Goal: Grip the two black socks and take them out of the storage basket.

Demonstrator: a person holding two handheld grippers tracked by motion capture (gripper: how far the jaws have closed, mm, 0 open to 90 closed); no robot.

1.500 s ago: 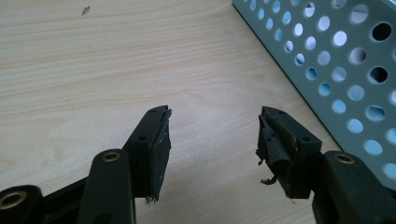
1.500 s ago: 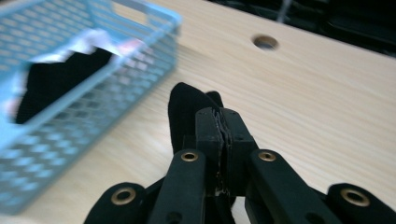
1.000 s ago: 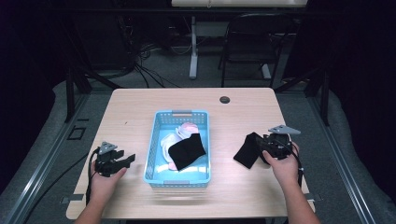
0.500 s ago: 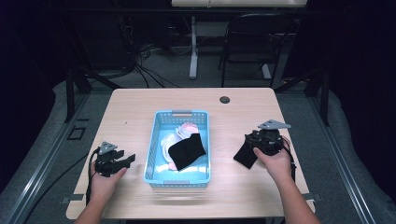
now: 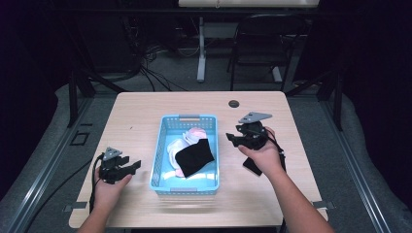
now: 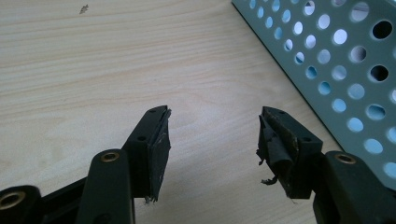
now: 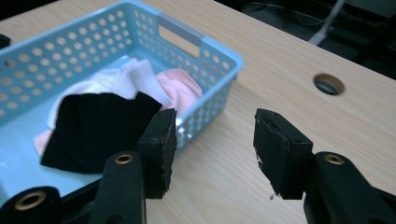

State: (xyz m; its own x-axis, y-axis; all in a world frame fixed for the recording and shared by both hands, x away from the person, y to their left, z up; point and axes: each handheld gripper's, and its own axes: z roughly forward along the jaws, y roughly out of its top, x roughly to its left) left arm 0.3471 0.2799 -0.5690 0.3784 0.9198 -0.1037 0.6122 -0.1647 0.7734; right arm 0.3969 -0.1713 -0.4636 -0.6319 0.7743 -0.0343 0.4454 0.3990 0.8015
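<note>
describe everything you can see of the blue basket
The blue basket is a light blue, rectangular plastic-looking tub with round holes across its walls and a slot handle in each short end. It sits flat at the middle of the wooden table, long side running away from the person. Inside lie a black cloth over white and pink cloths. Neither gripper touches it.

Matt wood-grain table [image 5: 145, 116], perforated plastic basket [image 5: 163, 145], cloth socks [image 5: 194, 154]

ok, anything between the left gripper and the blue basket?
No. Bare tabletop between the left gripper and the blue basket, clearest in the left gripper view.
</note>
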